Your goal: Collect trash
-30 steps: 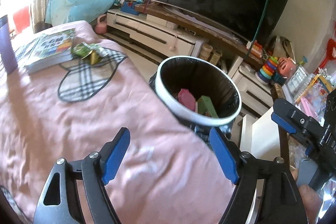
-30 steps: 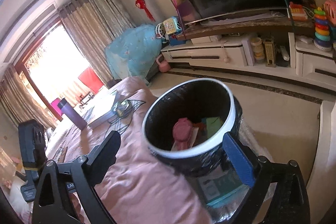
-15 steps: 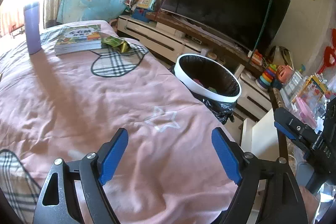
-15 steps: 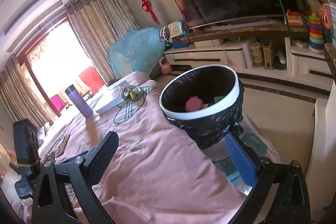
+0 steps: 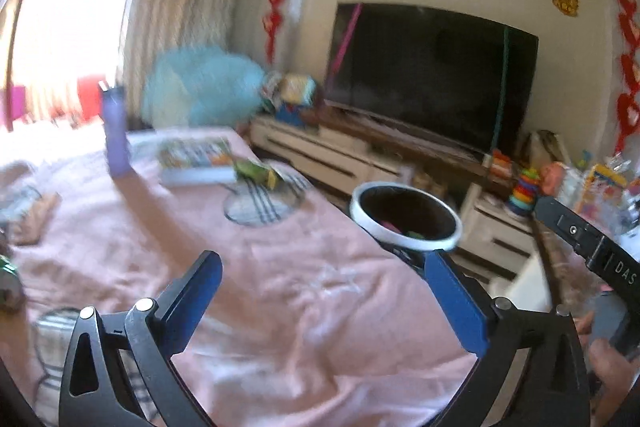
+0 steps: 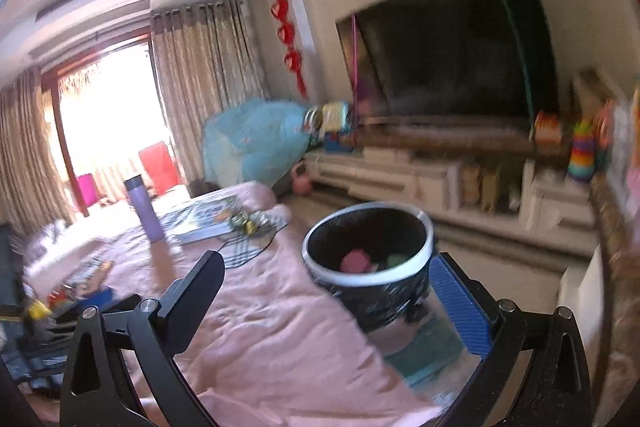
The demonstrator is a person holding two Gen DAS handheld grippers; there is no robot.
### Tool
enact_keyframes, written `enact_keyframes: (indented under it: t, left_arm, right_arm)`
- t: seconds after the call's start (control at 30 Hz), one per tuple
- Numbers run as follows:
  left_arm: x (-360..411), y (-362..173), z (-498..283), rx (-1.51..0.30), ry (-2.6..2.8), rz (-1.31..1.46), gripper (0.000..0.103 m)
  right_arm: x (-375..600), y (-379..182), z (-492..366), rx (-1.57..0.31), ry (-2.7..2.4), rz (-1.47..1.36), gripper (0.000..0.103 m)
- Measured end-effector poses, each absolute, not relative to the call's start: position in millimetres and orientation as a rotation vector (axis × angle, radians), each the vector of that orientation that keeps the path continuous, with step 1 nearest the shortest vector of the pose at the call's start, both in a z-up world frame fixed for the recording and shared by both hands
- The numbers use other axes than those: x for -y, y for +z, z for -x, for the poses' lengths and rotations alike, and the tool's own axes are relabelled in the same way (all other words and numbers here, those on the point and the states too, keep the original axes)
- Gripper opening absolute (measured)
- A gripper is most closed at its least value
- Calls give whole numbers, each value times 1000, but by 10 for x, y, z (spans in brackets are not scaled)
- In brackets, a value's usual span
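Left gripper (image 5: pixel 324 291), jaws just widened, and right gripper (image 6: pixel 324 287) both gape empty above the pink bed (image 5: pixel 280 307). Green wrapper (image 5: pixel 256 171) lies near the bed's far edge beside a book (image 5: pixel 196 159); bin (image 5: pixel 406 217) stands off its right edge.

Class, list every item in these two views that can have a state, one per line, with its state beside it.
left hand-held gripper: open, nothing between its fingers; jaws have just been opening
right hand-held gripper: open, empty
trash bin: upright beside the bed, lined with a black bag, trash inside
green wrapper: lying on the bed by the book
purple bottle: upright, capped
book: closed, flat
television: off
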State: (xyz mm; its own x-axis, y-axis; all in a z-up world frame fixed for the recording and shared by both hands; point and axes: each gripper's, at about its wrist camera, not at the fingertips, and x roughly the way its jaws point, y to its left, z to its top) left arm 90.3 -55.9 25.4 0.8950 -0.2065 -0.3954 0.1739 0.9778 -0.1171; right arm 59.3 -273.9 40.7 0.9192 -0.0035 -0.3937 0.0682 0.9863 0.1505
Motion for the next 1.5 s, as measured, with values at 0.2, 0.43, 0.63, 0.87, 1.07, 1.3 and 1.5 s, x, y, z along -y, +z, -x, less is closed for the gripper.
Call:
enact_keyframes:
  t: [0.2, 0.43, 0.63, 0.87, 1.07, 1.3, 1.5]
  left_arm:
    - [673, 126, -649, -345, -118, 13, 102]
    - [784, 9, -623, -354, -90, -12, 102]
    - [745, 15, -659, -342, -68, -15, 102]
    - [700, -11, -674, -345, -54, -7, 102]
    - [685, -16, -688, -344, -49, -8, 102]
    - [666, -24, -674, -328, -42, -3, 102]
    - [661, -44, -668, -322, -47, -7, 102]
  right_arm:
    - [2646, 266, -563, -368, -77, -72, 103]
    - [2638, 75, -533, -354, -88, -63, 103]
    - [2661, -19, -558, -380, -96, -68, 103]
    - [2654, -31, -538, -381, -105, -66, 103]
    - [2622, -54, -533, -384, -103, -61, 103]
    - [2591, -71, -534, -377, -109, -53, 103]
    - [2586, -64, -513, -364, -119, -53, 103]
